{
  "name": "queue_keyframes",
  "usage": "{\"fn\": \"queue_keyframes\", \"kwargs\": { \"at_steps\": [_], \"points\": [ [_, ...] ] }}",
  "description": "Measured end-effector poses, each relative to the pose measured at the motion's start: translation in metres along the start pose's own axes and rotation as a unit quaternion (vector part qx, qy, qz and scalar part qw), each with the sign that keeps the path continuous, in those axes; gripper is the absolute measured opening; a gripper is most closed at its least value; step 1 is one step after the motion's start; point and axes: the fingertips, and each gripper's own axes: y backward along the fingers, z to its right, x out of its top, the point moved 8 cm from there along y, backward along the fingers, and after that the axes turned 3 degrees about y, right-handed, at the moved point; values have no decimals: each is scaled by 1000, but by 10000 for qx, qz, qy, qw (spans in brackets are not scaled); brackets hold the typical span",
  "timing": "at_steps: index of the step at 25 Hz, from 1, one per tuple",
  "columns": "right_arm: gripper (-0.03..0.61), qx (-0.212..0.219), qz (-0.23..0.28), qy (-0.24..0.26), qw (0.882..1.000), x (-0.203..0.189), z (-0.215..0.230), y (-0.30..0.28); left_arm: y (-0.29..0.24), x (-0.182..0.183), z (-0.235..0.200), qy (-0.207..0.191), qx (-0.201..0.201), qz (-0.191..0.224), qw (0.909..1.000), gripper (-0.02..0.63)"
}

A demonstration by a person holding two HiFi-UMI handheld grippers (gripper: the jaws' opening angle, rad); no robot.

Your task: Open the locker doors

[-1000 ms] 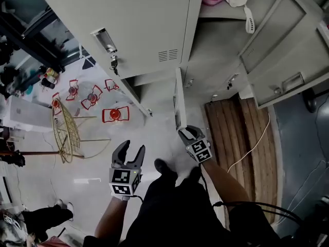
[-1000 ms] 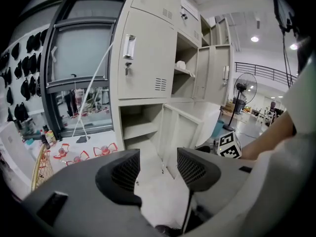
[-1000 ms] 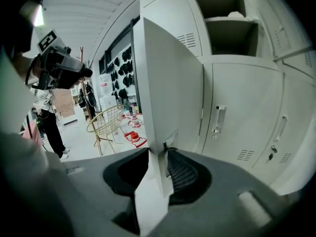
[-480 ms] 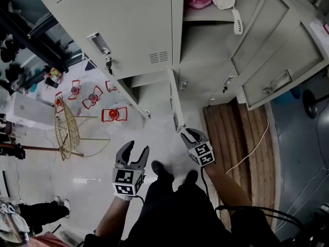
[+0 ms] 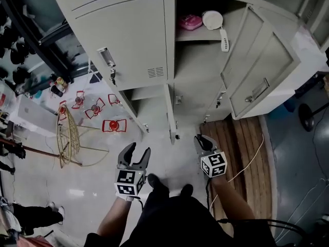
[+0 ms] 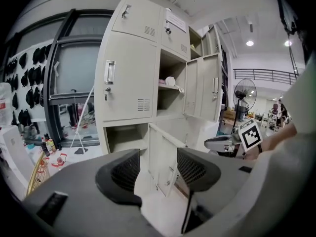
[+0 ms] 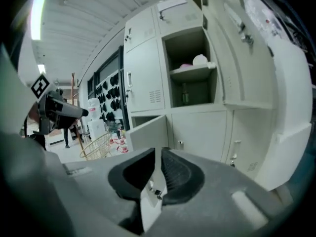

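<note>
Lockers point(image 5: 136, 40) are standing at twelve o'clock, their low door point(image 5: 168, 112) hanging ajar at eleven o'clock from the right gripper point(image 5: 204, 140), apart from it. Its jaws have just been closing to a narrow gap, gripping nothing. At nine o'clock, the left gripper point(image 5: 139, 150) is gaping wide, empty.

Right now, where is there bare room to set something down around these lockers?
Free: the open bottom-left compartment looks empty; the pale floor between its open door and the wire basket; the wooden planks, bar a white cable. Crowded: the shelf with a pink item and a white item, the red wire pieces.
</note>
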Motion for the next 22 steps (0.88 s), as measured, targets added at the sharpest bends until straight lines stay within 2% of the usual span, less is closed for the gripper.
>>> {"fn": "queue_keyframes", "kwargs": {
  "at_steps": [1, 6, 11, 15, 22],
  "points": [
    [27, -42, 147, -38, 9999, 11, 2, 9, 2, 4, 5, -31, 6, 68, 10000, 233],
    [8, -184, 956, -60, 9952, 66, 6, 56, 15, 33, 30, -234, 25, 419, 9988, 233],
    [8, -666, 1379, 242, 9879, 118, 9, 108, 38, 69, 54, -324, 49, 1136, 9930, 233],
    [9, -881, 1897, 452, 9768, 157, 10, 153, 59, 91, 75, -404, 46, 1686, 9849, 233],
    [11, -1136, 2624, 895, 9541, 192, 0, 214, 86, 126, 118, -667, -146, 2335, 9699, 233]
  ]
}}
